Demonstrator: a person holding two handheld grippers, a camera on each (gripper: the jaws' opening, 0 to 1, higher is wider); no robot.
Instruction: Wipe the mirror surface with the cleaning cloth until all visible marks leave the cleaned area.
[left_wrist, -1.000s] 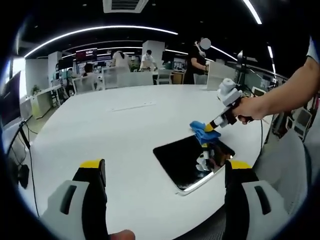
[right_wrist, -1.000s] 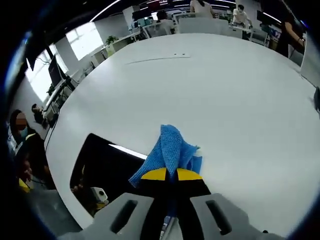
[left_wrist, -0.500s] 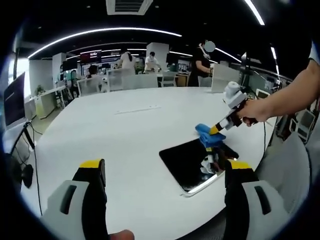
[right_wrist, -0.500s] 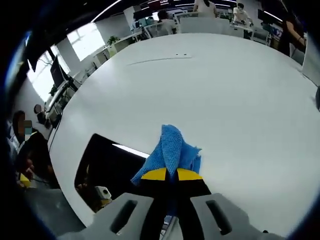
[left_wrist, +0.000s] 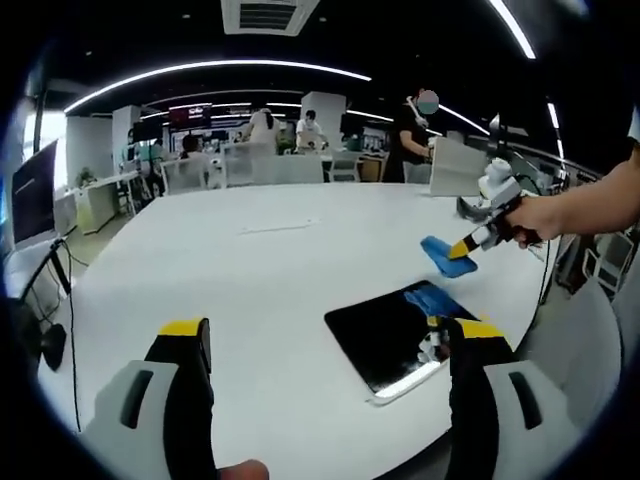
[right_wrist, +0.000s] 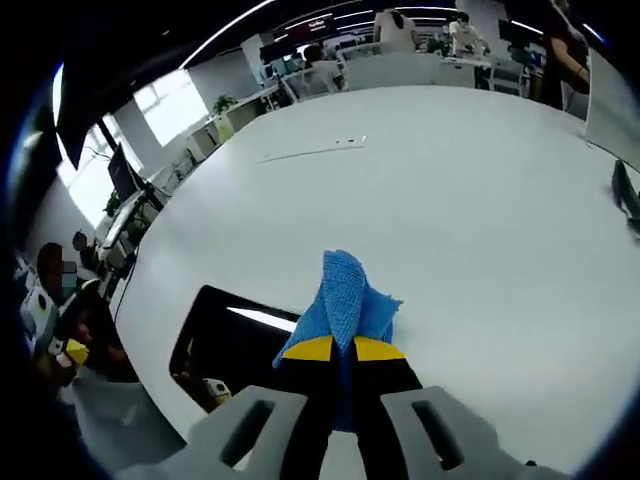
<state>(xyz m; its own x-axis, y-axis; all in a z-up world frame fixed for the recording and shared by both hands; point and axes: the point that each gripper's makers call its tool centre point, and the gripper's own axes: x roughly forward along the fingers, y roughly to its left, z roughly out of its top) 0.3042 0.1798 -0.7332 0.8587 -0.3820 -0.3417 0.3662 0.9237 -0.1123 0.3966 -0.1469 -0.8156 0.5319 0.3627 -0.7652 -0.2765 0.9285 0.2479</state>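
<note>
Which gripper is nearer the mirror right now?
Right. The right gripper, shut on the cloth, hangs just above the mirror's far edge. The left gripper is open, held back at the table's near side, off the mirror.

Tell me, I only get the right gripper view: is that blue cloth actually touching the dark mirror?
Observer: No. In the left gripper view the cloth hangs in the air near the far corner of the mirror, clear of the glass.
Operator: Who is holding that tool?
Observer: A person's hand grips the right gripper, reaching in over the white table.
Operator: And the other tool?
Observer: The left gripper has its fingers spread wide, with nothing between them.
</note>
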